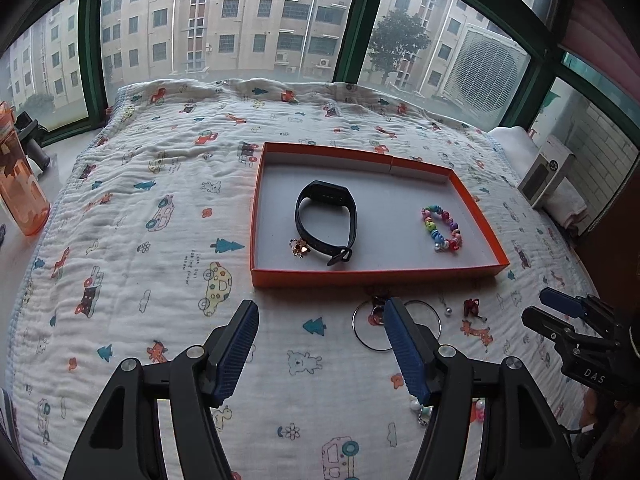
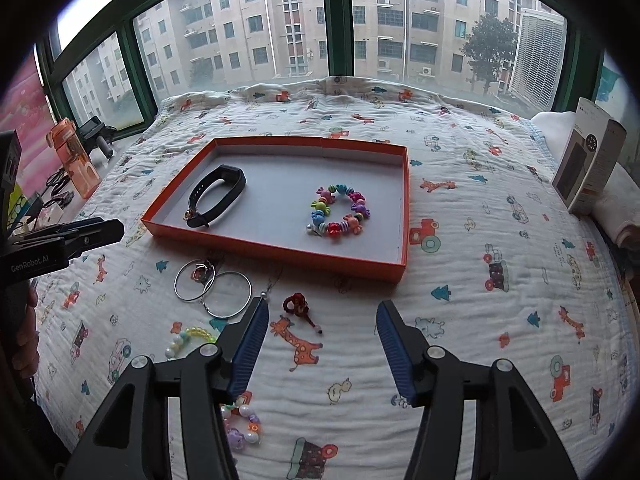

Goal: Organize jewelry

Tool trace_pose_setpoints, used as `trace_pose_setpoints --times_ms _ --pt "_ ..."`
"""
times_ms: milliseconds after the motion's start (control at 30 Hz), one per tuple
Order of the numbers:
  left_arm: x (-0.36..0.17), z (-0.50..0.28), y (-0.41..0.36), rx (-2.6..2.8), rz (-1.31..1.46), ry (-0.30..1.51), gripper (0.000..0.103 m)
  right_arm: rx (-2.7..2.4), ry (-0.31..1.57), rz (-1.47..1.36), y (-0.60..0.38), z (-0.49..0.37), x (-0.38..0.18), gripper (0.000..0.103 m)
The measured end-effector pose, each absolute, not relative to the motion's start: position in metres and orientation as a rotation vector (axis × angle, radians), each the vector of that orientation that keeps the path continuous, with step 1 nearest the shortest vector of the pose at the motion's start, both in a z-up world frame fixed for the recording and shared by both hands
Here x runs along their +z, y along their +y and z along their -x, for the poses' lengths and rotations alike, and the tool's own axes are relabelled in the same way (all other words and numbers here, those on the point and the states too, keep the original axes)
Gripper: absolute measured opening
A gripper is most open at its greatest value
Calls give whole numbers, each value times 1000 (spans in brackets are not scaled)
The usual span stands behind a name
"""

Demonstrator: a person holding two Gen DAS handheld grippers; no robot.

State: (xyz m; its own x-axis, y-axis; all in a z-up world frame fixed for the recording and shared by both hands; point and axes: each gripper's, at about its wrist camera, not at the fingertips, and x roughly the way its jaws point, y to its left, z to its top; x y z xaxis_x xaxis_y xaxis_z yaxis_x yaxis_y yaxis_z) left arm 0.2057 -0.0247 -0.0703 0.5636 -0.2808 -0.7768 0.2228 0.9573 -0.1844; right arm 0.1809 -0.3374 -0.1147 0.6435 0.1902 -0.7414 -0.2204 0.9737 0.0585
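Both tongs, the left gripper (image 1: pixel 320 316) and right gripper (image 2: pixel 322 318), hung open and empty. Just beyond lay the overlapping hoop earrings (image 2: pixel 212 286) and red charm (image 2: pixel 296 305); pinching thin wire risked snagging blanket (image 2: pixel 460 320), short of the orange tray (image 2: pixel 276 254).

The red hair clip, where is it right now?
In the right wrist view the red hair clip lies on the blanket just ahead of the right gripper, between the orange tray and the silver hoops.

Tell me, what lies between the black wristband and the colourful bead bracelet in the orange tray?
Nothing: only bare grey tray floor separates the black wristband from the bead bracelet, shown in both wrist views.
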Motion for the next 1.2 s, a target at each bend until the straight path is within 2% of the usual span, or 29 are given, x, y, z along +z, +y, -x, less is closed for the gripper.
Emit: trace_pose_setpoints --times_ms 700,1200 --pt "-128 -133 -70 -433 -16 1054 69 248 912 71 -351 -131 -152 62" --pt "-130 -123 -79 -470 -34 1060 69 314 922 64 -341 -120 -154 62"
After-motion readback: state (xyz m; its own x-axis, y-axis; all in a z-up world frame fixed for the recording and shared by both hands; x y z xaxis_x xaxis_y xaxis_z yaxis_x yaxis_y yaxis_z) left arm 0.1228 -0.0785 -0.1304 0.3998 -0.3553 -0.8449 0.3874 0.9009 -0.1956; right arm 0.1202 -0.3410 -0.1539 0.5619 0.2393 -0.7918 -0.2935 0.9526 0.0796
